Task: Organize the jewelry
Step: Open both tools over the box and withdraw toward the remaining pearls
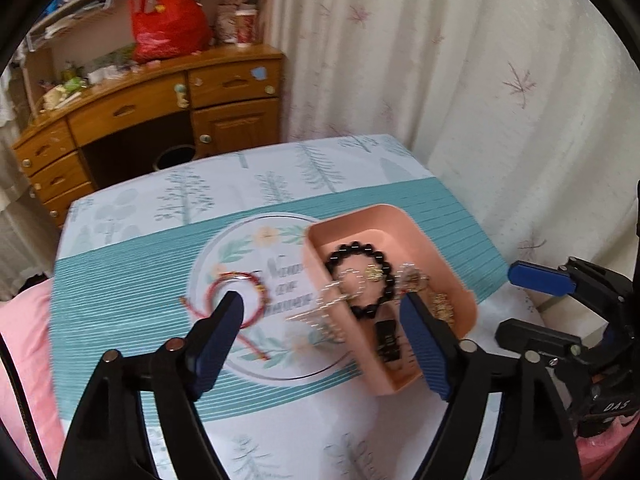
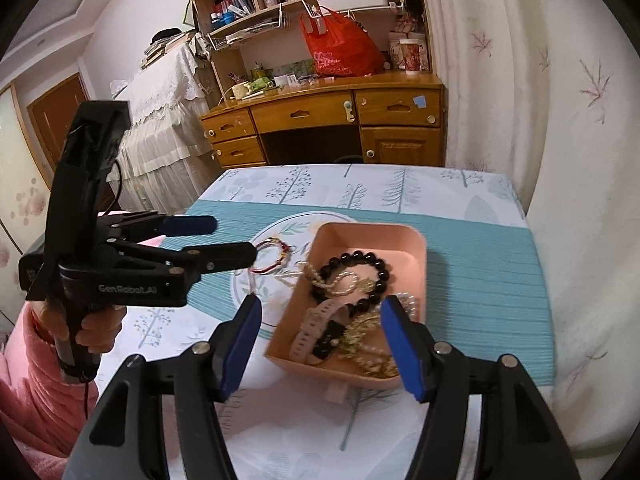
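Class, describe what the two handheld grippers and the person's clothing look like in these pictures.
Both grippers are black plastic with blue ribbed pads and silver pivot bolts. The left gripper has white "GenRobot.AI" lettering on its body, a pistol-style handle and a thin cable. The right gripper looks the same. The person wears a pink sleeve.

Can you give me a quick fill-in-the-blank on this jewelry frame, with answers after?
1. The black bead bracelet lies inside the ____ tray.
2. The red string bracelet lies on the tablecloth, ____ the tray.
3. Neither the left claw nor the right claw holds anything; both are ____.

Answers: pink; outside; open
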Motion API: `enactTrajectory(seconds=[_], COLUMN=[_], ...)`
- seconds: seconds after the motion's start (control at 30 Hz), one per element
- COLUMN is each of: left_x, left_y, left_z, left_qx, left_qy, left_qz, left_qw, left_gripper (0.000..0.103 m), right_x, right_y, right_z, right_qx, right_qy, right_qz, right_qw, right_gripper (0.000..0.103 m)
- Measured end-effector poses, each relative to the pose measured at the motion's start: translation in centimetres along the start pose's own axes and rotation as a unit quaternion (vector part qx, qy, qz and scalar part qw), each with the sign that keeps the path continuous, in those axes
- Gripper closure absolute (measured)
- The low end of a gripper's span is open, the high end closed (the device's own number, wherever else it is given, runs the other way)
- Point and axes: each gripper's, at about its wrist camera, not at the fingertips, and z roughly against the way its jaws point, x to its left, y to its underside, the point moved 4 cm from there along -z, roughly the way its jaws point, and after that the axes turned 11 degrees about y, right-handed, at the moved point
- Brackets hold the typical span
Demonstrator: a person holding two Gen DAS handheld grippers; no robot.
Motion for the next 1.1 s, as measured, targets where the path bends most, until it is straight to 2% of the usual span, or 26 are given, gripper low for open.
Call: enactTrajectory(seconds=[0.2, 0.3, 0.53, 0.73, 1.0, 1.1], left_x=[3.4, 5.2, 9.2, 11.6, 13.3, 13.0], left_y=[2.1, 3.2, 5.1, 5.8, 5.6, 5.5], left_z=[1.8, 2.3, 2.4, 1.2, -0.6, -1.7], left_qx=[0.007, 0.014, 0.030, 0.048, 0.057, 0.066], left_qy=[-0.030, -0.041, -0.062, -0.078, -0.073, -0.070], left_qz=[0.014, 0.023, 0.038, 0.033, 0.042, 0.025], left_qw=[0.9994, 0.9988, 0.9969, 0.9952, 0.9948, 0.9950], left_gripper=[0.023, 0.023, 0.019, 0.019, 0.019, 0.019], right_x=[3.0, 5.1, 9.5, 10.7, 10.4, 10.1], right_y=[0.6, 1.3, 3.4, 4.7, 5.2, 5.0], right_z=[0.3, -0.1, -3.6, -7.1, -9.1, -9.4], right_qx=[0.009, 0.016, 0.062, 0.099, 0.095, 0.096], right_qy=[-0.051, -0.059, -0.095, -0.054, 0.034, 0.030], right_qz=[-0.033, -0.030, -0.050, -0.090, -0.093, -0.099], right_qw=[0.998, 0.998, 0.992, 0.990, 0.991, 0.990], right_gripper=[0.041, 0.041, 0.041, 0.041, 0.041, 0.041])
